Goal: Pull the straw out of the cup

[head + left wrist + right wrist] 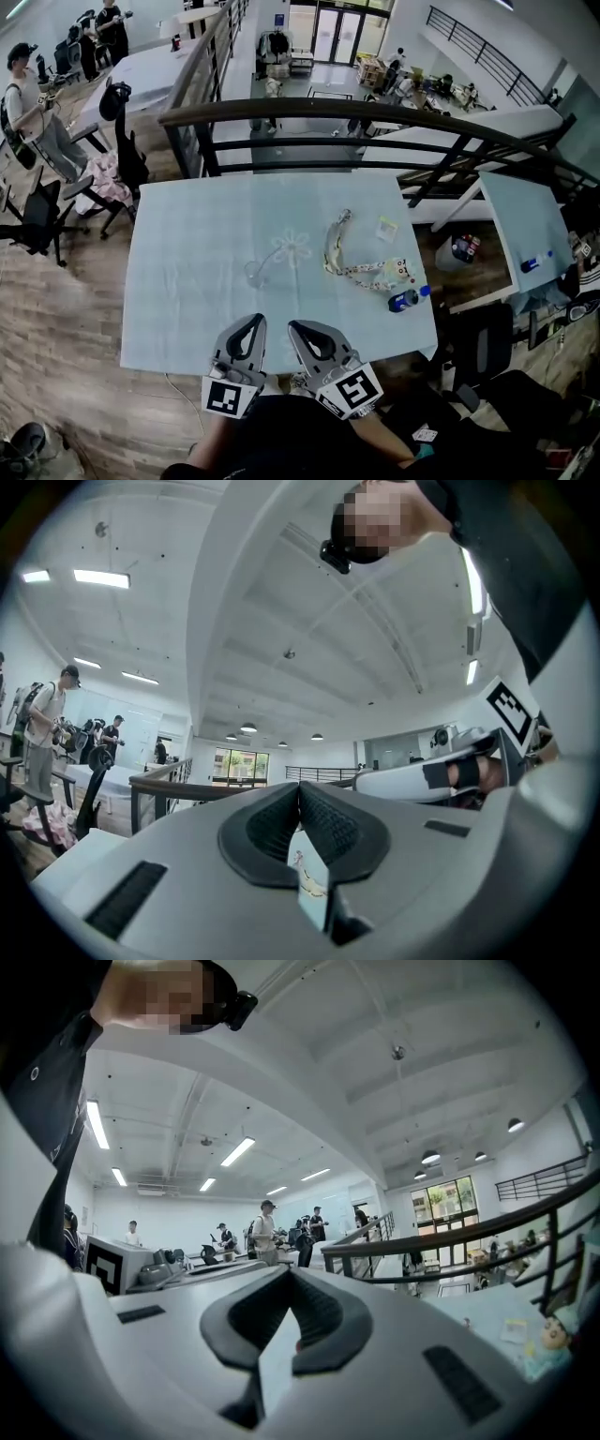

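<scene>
A clear cup (pixel 256 274) stands on the light blue table (pixel 187 281), and a pale flower-topped straw (pixel 291 247) leans out of it to the right. Both grippers hover over the table's near edge, short of the cup. My left gripper (pixel 254 322) is shut with nothing in it; in the left gripper view its pads (pixel 300 787) meet at the tips. My right gripper (pixel 298 327) sits beside it, also shut and empty, and in the right gripper view its jaws (pixel 289 1273) are pressed together. Neither gripper view shows the cup.
A lanyard (pixel 339 249) lies right of the cup, with a small doll (pixel 400 272), a blue bottle (pixel 407 300) and a small card (pixel 386 228) near it. A dark railing (pixel 375 117) runs behind the table. People stand at the far left (pixel 33 103).
</scene>
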`<state>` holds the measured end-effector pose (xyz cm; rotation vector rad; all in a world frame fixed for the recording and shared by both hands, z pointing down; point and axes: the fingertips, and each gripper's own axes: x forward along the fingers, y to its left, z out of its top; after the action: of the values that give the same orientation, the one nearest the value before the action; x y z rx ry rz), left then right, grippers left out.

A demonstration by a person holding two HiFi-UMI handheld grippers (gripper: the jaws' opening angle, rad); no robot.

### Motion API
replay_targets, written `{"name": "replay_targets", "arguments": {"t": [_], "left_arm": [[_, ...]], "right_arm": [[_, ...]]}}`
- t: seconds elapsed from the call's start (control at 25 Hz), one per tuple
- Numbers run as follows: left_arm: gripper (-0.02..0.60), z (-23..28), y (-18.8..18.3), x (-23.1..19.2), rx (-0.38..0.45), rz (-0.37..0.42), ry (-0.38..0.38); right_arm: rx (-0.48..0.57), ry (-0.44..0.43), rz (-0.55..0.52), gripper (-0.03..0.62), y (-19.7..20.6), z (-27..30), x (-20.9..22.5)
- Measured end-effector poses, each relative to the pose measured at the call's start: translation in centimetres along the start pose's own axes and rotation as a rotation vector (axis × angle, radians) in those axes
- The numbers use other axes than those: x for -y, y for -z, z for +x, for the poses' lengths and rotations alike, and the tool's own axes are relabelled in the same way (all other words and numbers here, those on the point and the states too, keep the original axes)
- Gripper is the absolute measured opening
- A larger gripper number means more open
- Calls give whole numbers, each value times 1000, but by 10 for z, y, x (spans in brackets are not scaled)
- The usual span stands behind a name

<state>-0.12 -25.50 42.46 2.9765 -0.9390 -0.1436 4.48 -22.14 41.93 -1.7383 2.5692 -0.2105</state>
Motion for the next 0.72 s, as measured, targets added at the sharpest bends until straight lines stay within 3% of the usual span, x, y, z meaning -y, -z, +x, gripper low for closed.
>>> {"name": "replay_targets", "arguments": {"t": [0.4,0.72], "left_arm": [[14,46,23,-33,-34,-13,89],[15,73,63,-59,-103,-21,132]], "right_arm": [[-29,132,5,6,7,22,26],[-62,222,19,6,13,35,40]]}}
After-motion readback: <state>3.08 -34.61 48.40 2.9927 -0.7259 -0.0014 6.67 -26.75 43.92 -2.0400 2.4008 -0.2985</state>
